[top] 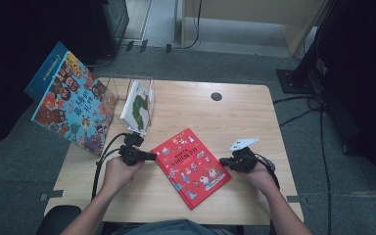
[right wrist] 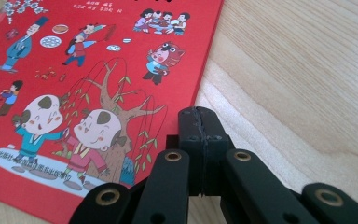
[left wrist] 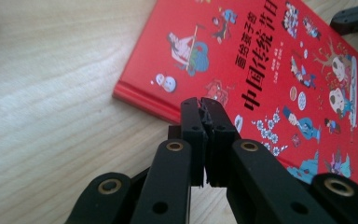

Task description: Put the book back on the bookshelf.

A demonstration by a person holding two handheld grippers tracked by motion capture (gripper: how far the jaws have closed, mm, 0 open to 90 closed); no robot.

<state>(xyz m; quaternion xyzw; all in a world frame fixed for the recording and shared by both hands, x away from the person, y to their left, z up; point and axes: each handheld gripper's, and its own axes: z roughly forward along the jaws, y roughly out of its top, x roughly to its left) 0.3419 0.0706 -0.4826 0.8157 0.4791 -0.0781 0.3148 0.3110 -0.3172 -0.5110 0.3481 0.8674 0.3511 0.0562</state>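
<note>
Near the table's [top: 254, 105] centre, a red picture book [top: 191, 166] lies flat, cover up, corners skewed. At its nine o'clock edge sits the left gripper [top: 152, 156], jaws closed together with nothing between them, tips at the book's spine. At three o'clock sits the right gripper [top: 223, 161], jaws likewise pressed together and empty, just beside the cover's edge. At eleven o'clock, a wire rack [top: 139, 100] holds another book [top: 137, 105].

Overhead forward-down view; two close tool views (shared red book [top: 192, 166]).
</note>
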